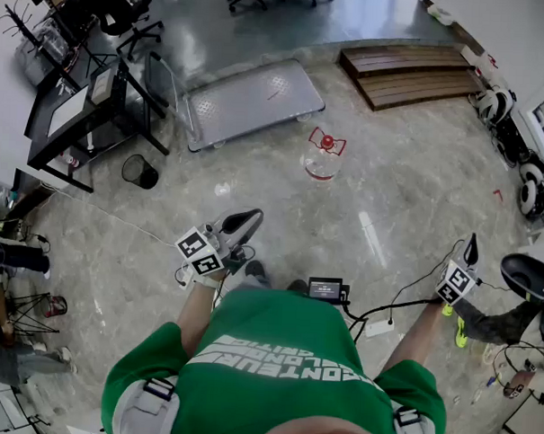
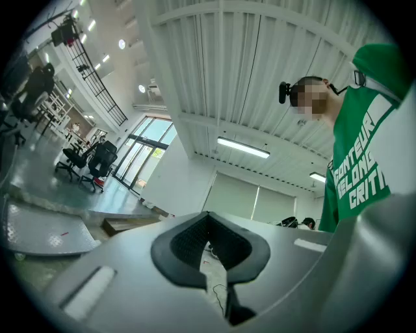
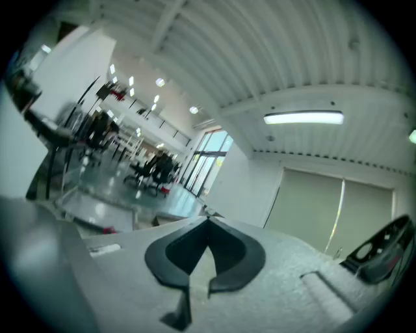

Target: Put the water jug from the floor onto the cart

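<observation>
Green shirt [image 1: 275, 347]; beyond, clear jug [image 1: 321, 165] (red-capped)

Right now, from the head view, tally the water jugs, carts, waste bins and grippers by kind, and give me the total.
water jug: 1
cart: 1
waste bin: 1
grippers: 2, the left gripper and the right gripper
Total: 5

Head view: green shirt [image 1: 274, 374] hides the wearer's legs and the floor beneath. Water jug [image 1: 322, 155] is too small to tell its fill level. Office chair [image 1: 530, 275] clipped by right edge. Left gripper view: cart [image 2: 39, 231] clipped at left. Right gripper view: chairs [image 3: 146, 169] smeared, red item [image 3: 107, 230] too blurred to identify.
</observation>
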Available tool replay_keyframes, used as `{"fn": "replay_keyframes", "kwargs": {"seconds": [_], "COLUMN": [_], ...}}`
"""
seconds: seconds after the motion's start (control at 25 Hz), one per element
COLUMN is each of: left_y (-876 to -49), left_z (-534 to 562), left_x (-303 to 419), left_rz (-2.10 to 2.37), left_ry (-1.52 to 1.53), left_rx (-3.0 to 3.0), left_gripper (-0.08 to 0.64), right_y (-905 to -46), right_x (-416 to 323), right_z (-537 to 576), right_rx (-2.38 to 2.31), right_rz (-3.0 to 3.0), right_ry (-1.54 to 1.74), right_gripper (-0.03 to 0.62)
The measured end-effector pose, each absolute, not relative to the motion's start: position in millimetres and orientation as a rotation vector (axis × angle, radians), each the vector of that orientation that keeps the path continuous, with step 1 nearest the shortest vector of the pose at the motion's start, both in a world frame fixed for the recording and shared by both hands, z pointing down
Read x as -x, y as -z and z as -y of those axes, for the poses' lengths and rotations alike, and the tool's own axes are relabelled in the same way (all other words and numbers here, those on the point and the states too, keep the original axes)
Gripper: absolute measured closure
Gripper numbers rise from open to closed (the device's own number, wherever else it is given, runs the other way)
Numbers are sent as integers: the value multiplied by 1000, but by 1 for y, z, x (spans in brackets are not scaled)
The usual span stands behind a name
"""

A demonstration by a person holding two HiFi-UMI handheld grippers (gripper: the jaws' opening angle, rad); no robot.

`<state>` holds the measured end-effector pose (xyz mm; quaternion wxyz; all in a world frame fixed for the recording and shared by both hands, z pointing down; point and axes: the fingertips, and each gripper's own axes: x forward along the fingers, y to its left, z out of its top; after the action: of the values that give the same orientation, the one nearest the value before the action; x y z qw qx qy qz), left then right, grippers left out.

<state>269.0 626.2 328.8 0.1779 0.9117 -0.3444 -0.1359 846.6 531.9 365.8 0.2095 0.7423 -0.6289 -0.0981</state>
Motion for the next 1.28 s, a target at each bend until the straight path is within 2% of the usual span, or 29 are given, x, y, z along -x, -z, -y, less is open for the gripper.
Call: {"fn": "replay_keyframes", "kwargs": {"seconds": [0.12,0.28,0.44,0.56,0.84,1.28], "left_y": [-313,-291,-276,-273,-286,-290], "left_z": [-608,-592,-579,-578,-596,-602], "left_x": [-261,-256,-257,-269,-276,-233], "left_rz": [1010,1005,997,945,852,842], "left_ry": [399,395,399,412,344,357], "left_rx": [-2620,-2684,-2727,-2742,-2733,-2715], "left_gripper": [543,543,545,543,543,543], "right_y": [-289,-219,-223,-242,-274,-296], "right_x": [-821,-736,-621,-567,-521,-481], "right_z": [-514,-503,-490,-490,-508,-515], "right_rx": [-2203,-2109,-1796,-1672,-1634,-1622], "right_rz": [1999,2400,2594,2599,2535,2546], "right_ry": [298,211,98,52,-36,-186], "right_gripper": [600,600,600,600,598,598]}}
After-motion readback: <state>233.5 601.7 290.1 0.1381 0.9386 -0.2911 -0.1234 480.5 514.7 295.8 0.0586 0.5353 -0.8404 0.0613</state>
